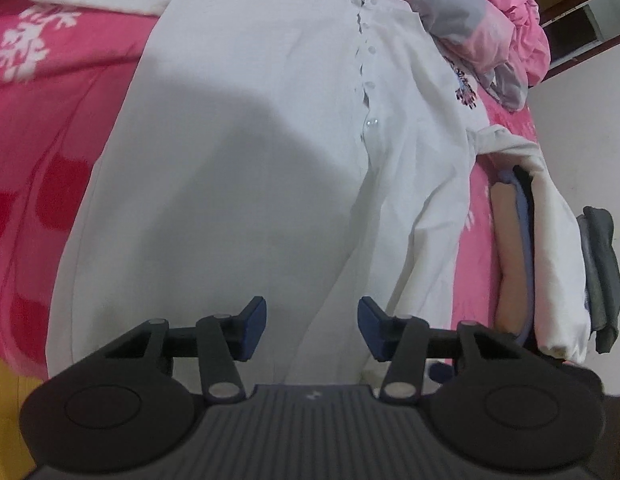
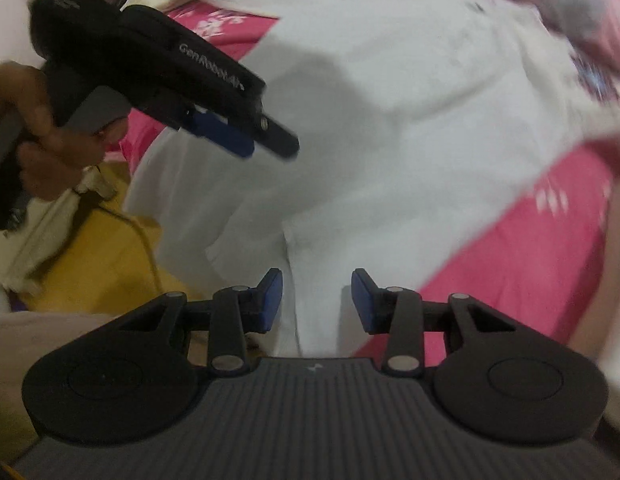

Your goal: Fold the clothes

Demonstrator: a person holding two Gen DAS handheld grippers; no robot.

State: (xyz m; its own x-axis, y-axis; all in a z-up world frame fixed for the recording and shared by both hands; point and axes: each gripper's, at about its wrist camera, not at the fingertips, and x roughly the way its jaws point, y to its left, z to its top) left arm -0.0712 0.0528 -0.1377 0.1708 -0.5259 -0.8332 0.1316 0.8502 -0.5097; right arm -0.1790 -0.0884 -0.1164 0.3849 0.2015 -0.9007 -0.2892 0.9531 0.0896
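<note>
A white button-front shirt [image 1: 250, 168] lies spread flat on the pink bedspread [image 1: 38, 128], its button placket [image 1: 368, 84] running away from me. My left gripper [image 1: 312, 328] hovers over the shirt's near part, open, with nothing between its blue pads [image 1: 254, 326]. In the blurred right wrist view the same shirt [image 2: 390, 140] fills the middle. My right gripper [image 2: 317, 300] stands open over the shirt's near edge, and a strip of white cloth shows in the gap, not pinched. The left gripper [image 2: 266, 142], held in a hand [image 2: 50, 148], hangs above the shirt at the upper left.
A stack of folded clothes [image 1: 550, 240] sits on the bed to the shirt's right, with a grey garment [image 1: 602, 272] beside it. A crumpled pink and grey quilt [image 1: 490, 20] lies at the far right. Yellow cloth [image 2: 94, 264] shows beside the bed's edge.
</note>
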